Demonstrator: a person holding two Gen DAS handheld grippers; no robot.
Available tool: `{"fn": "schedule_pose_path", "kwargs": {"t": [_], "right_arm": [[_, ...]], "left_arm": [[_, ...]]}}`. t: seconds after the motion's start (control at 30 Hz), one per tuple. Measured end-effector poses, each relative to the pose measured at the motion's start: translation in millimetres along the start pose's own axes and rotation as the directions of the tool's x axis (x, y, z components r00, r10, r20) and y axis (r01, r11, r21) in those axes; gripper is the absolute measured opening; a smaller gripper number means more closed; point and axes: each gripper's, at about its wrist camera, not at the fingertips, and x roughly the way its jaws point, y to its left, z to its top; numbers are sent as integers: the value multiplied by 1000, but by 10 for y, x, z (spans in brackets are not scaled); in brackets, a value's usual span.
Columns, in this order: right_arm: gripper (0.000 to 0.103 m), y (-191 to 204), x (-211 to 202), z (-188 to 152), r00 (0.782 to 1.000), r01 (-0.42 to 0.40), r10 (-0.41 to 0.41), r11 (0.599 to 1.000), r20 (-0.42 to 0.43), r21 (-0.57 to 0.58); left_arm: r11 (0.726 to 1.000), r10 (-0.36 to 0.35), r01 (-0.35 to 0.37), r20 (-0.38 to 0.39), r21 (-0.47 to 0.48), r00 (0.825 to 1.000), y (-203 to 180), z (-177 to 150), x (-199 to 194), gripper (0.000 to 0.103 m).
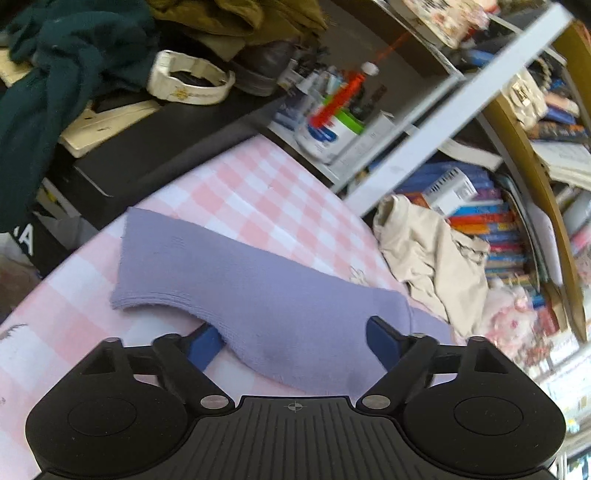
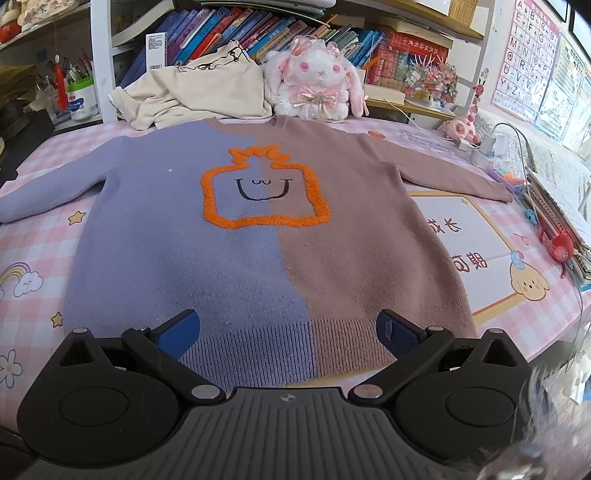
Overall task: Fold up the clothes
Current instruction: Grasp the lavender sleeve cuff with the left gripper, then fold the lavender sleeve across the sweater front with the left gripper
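Observation:
A two-tone sweater [image 2: 258, 240], lavender on the left half and brown on the right with an orange outlined face, lies flat and face up on the pink checked cloth [image 2: 33, 240]. Its sleeves are spread out to both sides. My right gripper [image 2: 290, 332] hovers open over the ribbed hem, nothing between its blue pads. In the left wrist view the lavender sleeve [image 1: 240, 277] lies across the cloth. My left gripper [image 1: 295, 343] stands wide around the sleeve's near part. One pad [image 1: 205, 343] is partly tucked behind the sleeve's edge, the other [image 1: 382, 343] rests over it, neither visibly pressing.
A crumpled beige garment [image 2: 199, 92] and a white plush rabbit [image 2: 317, 85] sit behind the sweater's collar, against bookshelves [image 2: 229, 33]. A printed card [image 2: 461, 229], pens and a red tool [image 2: 561, 247] crowd the right. Dark green clothing [image 1: 55, 74] is piled on a black box at the left.

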Motion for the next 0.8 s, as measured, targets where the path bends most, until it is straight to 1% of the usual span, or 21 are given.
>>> {"fn": "schedule_pose_path", "kwargs": {"t": [0.07,0.13,0.2,0.23,0.3,0.37,0.4,0.43,0.47,0.53,0.57,0.63,0.7,0.77,0.8], "right_arm": [[103,-17,-6,-3,1000,4,-4,1000,-2,6],[103,-40,-1,-5,1000,8,-7,1000,-9,14],[103,-58,2,-6,1000,12,-11,1000,-17,21],[103,-65,2,-5,1000,13,-13,1000,-20,23],[103,-71,-3,-4,1000,17,-16,1000,-21,24],[103,-80,10,3,999,17,-16,1000,-29,26],[103,-84,17,6,999,17,-17,1000,-34,25],[103,-85,23,9,999,18,-17,1000,-37,23],[103,-86,27,10,999,18,-17,1000,-39,18],[103,-94,35,11,999,13,-13,1000,-39,9],[103,-106,41,13,999,11,-10,1000,-39,7],[103,-143,57,18,999,7,-7,1000,-41,4],[103,-206,84,31,999,9,-9,1000,-45,9],[103,-295,121,48,999,15,-14,1000,-48,22],[103,-347,144,57,999,15,-13,999,-51,32]], "left_arm": [[999,24,-23,17,-47,1000,93,65,-10,64],[995,44,-41,31,-96,999,189,132,-26,60],[986,64,-55,51,-156,997,304,198,-65,59],[981,68,-56,62,-187,996,363,224,-87,59],[970,67,-48,74,-239,995,475,262,-112,55],[963,72,-49,77,-266,994,539,276,-111,42],[962,76,-53,76,-269,994,551,277,-102,38],[960,83,-60,73,-274,994,562,285,-86,31],[957,90,-68,67,-281,994,578,283,-71,17],[949,109,-89,51,-301,993,624,277,-34,4],[948,101,-80,52,-309,993,647,275,-26,4],[953,110,-92,49,-289,993,627,282,-24,3],[963,127,-111,51,-245,991,545,293,-44,3],[976,107,-89,86,-196,990,409,309,-115,3],[985,94,-77,101,-154,990,303,318,-148,3]]}}
